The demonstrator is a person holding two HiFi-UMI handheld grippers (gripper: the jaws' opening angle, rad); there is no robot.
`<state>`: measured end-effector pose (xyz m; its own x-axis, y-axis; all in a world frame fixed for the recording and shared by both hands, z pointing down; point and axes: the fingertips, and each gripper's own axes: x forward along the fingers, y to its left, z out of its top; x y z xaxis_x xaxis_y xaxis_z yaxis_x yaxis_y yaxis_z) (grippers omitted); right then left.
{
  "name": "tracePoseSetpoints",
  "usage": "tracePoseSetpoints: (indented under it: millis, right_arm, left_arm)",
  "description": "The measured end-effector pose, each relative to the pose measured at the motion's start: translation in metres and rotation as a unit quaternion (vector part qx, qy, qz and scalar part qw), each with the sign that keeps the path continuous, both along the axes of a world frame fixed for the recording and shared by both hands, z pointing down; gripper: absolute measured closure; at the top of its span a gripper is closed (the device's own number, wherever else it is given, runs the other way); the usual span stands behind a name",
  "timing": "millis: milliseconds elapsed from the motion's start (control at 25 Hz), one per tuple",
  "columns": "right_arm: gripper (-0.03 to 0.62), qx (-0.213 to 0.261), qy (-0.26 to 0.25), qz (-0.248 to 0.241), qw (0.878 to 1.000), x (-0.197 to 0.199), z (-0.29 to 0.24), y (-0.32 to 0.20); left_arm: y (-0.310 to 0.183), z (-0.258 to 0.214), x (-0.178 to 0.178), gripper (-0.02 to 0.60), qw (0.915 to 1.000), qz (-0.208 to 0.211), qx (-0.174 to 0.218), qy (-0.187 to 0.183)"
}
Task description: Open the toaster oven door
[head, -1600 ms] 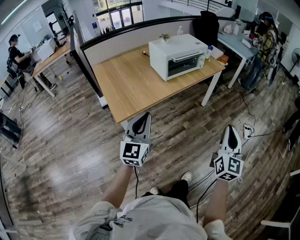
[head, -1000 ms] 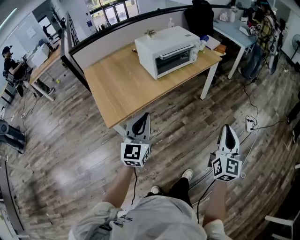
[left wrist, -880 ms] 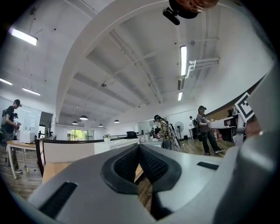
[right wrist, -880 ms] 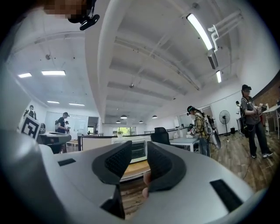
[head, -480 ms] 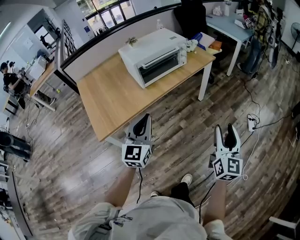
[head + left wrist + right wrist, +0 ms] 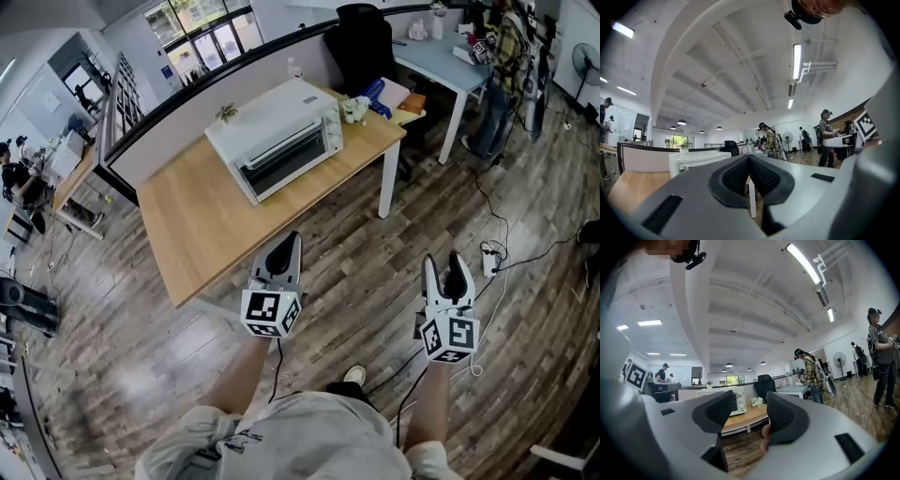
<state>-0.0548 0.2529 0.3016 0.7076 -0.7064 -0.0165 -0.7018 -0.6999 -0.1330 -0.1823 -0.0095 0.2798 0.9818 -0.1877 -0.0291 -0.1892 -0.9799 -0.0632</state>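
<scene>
We hold both tools over wood-plank floor [image 6: 122, 356], just short of the wooden table [image 6: 202, 230].

Left gripper [image 6: 292, 237]: jaws pressed together, nothing in them.

Right gripper [image 6: 442, 260]: jaws have just been opening and stand wide apart, empty.

The white toaster oven [image 6: 277, 141] sits ahead of both, at the table's far side and well apart from them, with its door [image 6: 286, 161] closed.

Beyond it are a partition [image 6: 187, 89] and a black office chair [image 6: 361, 42]. A pale desk [image 6: 441, 56] is further right.

Wooden table [image 6: 206, 234]; black chair [image 6: 361, 42] behind; plaid-shirted person [image 6: 511, 37] at far desk [image 6: 433, 62].
</scene>
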Motion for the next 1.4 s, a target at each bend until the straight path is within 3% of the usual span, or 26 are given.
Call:
tracePoseSetpoints:
  millis: [280,680,1120,1400]
  right_arm:
    - [0.352,-0.004,-0.002,-0.017,1.0,0.044,0.004,0.01]
    - [0.352,-0.012,-0.014,-0.033,0.999,0.084,0.02,-0.008]
    - [0.352,-0.047,0.003,-0.019,0.999,0.16,0.009,-0.032]
    - [0.353,-0.045,-0.001,-0.047,0.998,0.205,0.003,-0.077]
  left_arm:
    - [0.011,0.001,0.035,0.572,0.9997,-0.019,-0.013,0.001]
    - [-0.009,0.025,0.063,0.571,0.998,-0.047,-0.042,-0.01]
    - [-0.049,0.04,0.149,0.571,0.9958,-0.042,-0.081,0.006]
    - [-0.08,0.037,0.184,0.571,0.9945,-0.063,-0.083,0.006]
